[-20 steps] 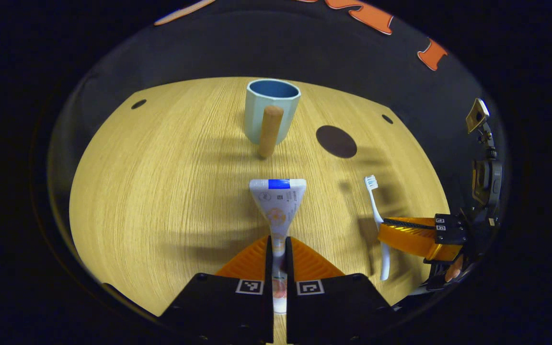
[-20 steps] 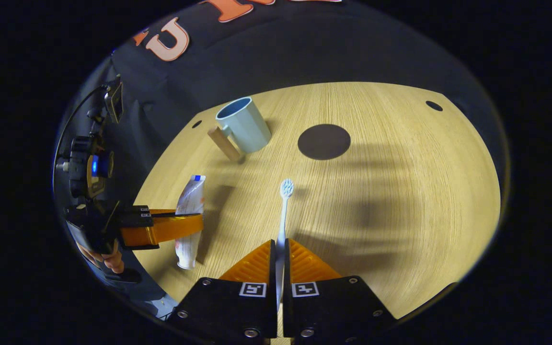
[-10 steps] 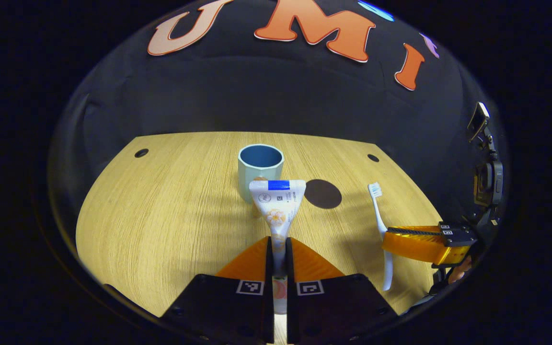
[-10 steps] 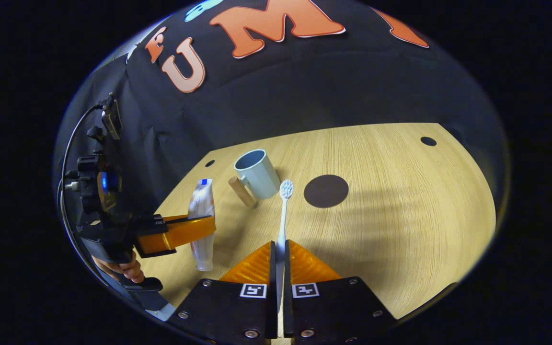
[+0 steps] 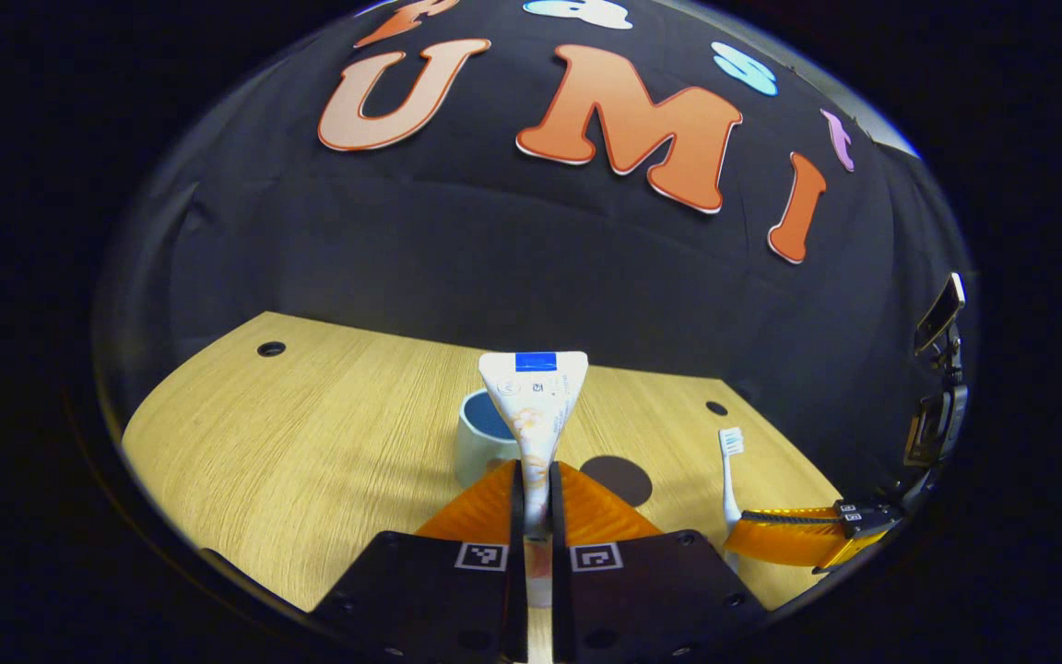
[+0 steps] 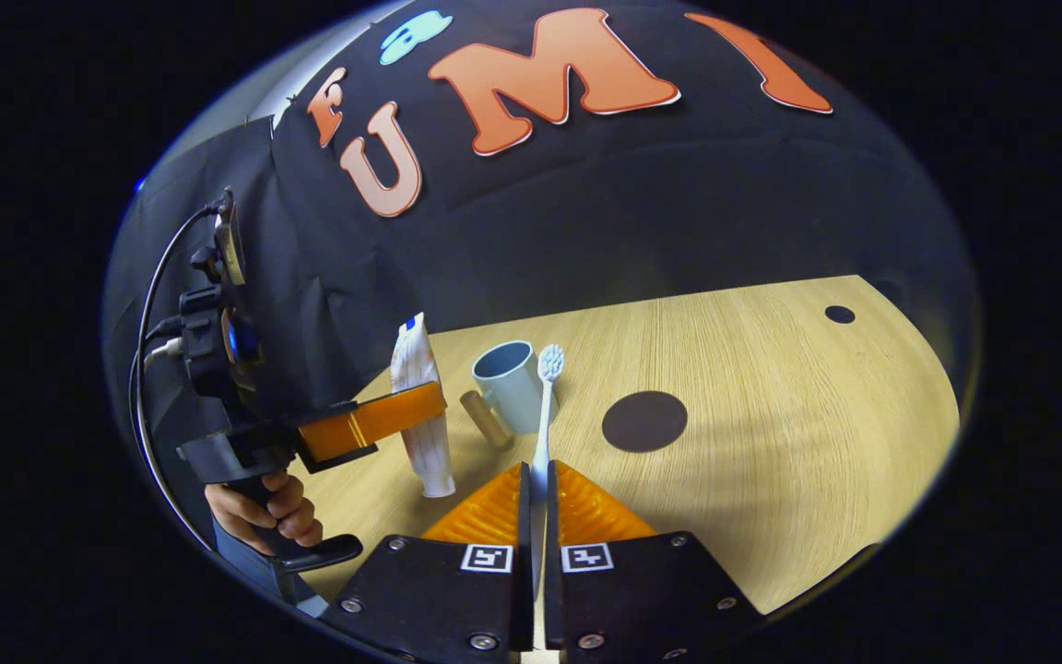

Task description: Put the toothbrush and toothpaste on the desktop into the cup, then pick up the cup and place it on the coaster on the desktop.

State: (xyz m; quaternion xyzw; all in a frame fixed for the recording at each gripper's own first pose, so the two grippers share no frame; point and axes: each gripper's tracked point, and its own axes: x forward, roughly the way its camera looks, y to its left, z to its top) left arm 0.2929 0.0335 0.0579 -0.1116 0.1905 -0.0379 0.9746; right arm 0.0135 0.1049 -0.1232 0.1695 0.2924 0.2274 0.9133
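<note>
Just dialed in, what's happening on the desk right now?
A person is working both tongs at once. The left tongs are clamped on the toothpaste tube, held up off the wooden desktop with its flat crimped end up. The right tongs grip the toothbrush, bristles up. The cup stands empty, and the dark round coaster beside it is bare. Nothing has gone into the cup yet.

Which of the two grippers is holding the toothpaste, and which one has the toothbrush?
The left gripper is shut on the toothpaste, a wide flat tube. The right gripper is shut on the toothbrush, a thin stick with bristles up.
</note>
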